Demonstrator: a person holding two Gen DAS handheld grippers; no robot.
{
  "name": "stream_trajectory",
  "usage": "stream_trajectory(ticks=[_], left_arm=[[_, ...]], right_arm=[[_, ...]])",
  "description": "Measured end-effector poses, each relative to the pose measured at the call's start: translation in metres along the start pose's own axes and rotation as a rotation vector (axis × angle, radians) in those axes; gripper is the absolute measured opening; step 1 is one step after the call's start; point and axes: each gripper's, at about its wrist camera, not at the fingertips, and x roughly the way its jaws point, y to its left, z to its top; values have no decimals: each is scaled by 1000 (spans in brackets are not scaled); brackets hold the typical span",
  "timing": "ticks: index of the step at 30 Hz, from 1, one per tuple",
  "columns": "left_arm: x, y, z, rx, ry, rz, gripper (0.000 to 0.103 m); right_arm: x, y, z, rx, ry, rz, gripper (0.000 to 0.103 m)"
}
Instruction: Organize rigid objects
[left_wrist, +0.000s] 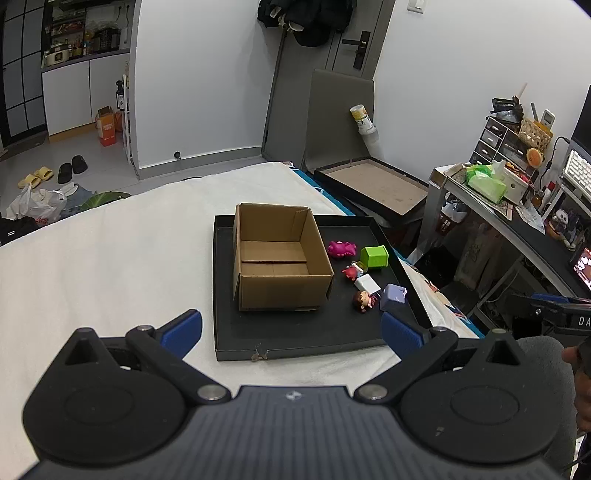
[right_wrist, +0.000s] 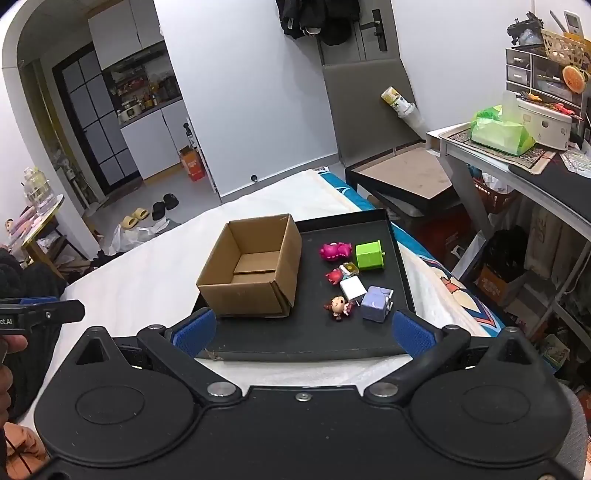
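A black tray (right_wrist: 397, 258) lies on the white bed (left_wrist: 110, 258). On its left part stands an open cardboard box (right_wrist: 251, 269). Beside the box, on the tray's right part, lie 6 small things: a pink toy (right_wrist: 334, 251), a green cube (right_wrist: 369, 254), a red figure (right_wrist: 336, 276), a white block (right_wrist: 352, 288), a doll (right_wrist: 338, 306) and a purple cube (right_wrist: 376, 302). The left tongs (left_wrist: 291, 328) and right tongs (right_wrist: 304, 328) hang near the tray's front edge, both spread wide apart, holding nothing.
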Motion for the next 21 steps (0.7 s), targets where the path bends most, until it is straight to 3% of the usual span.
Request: stream_trajectory(ticks=[21], left_arm=[[-2,-6,-3,9,-5,-8,102]], right_arm=[[-2,-6,-4,0,-9,-22,103]])
